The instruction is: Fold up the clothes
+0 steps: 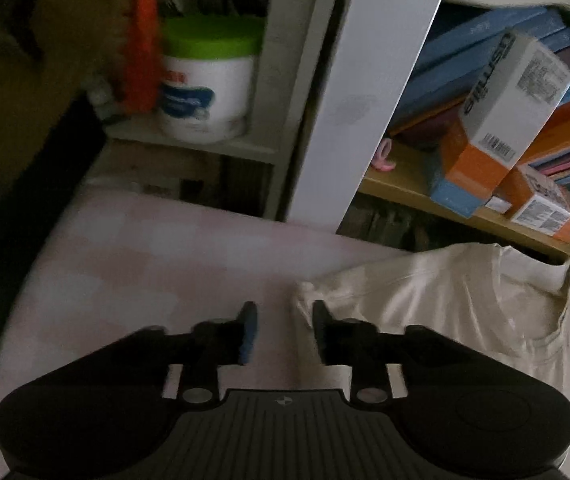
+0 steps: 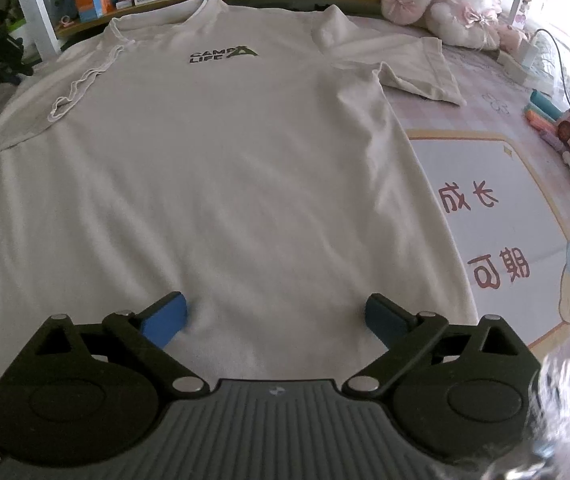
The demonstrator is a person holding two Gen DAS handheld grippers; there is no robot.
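Beige t-shirt lies spread flat on the pink bed cover, one sleeve turned in; folding barely begun; left gripper released beside the shoulder edge; right gripper spread wide, holding nothing.

The left wrist view is dim and underexposed, its left side almost black, with smeared blur over the green-lidded tub and the orange thing beside it. The right wrist view is bright and evenly lit, daylight blowing out the top right corner behind the plush toys. Both fisheye pictures bend straight lines at the edges, and a blurred glare streaks the right view's lower right corner.
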